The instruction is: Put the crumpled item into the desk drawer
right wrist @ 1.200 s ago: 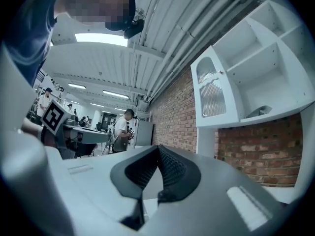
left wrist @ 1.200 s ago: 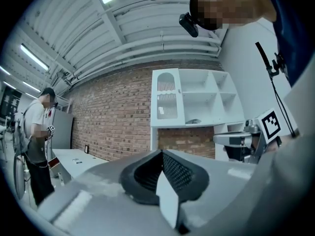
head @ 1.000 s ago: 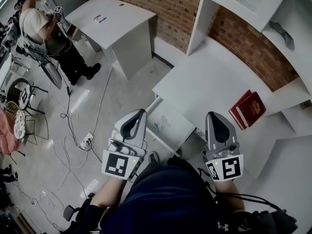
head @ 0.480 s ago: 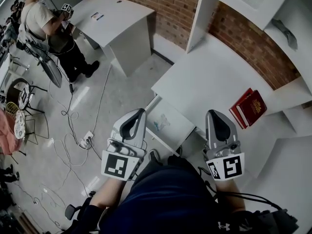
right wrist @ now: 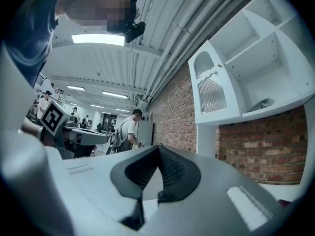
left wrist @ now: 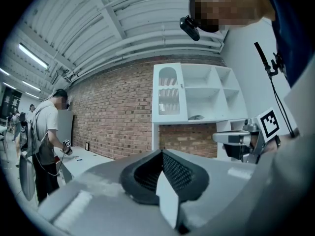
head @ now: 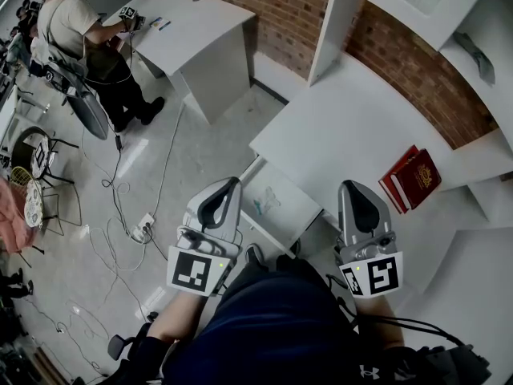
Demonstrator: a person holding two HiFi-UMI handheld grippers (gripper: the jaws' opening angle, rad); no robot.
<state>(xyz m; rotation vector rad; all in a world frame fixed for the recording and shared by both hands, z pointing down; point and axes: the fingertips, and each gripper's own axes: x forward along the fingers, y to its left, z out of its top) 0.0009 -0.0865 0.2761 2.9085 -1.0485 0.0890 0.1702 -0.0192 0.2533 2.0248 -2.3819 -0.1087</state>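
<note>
A dark grey crumpled item (head: 478,57) lies on a shelf of the white unit above the desk; it also shows as the crumpled item (left wrist: 196,117) in the left gripper view and as the crumpled item (right wrist: 263,103) in the right gripper view. The white desk (head: 345,135) has its drawer (head: 295,215) pulled out toward me, with a small pale bluish thing (head: 264,202) inside. My left gripper (head: 228,184) is held up left of the drawer, shut and empty. My right gripper (head: 356,189) is over the desk's near edge, also shut and empty. Both point upward (left wrist: 161,154) (right wrist: 157,149).
Red books (head: 413,179) lie on the desk at the right. A person (head: 72,30) stands at a second white desk (head: 200,30) at the far left. Cables and a power strip (head: 143,231) lie on the floor, with chairs (head: 36,167) at the left edge.
Both grippers hold still. The person in the background has reached a hand with a marker cube over the far desk. My view has shifted slightly.
</note>
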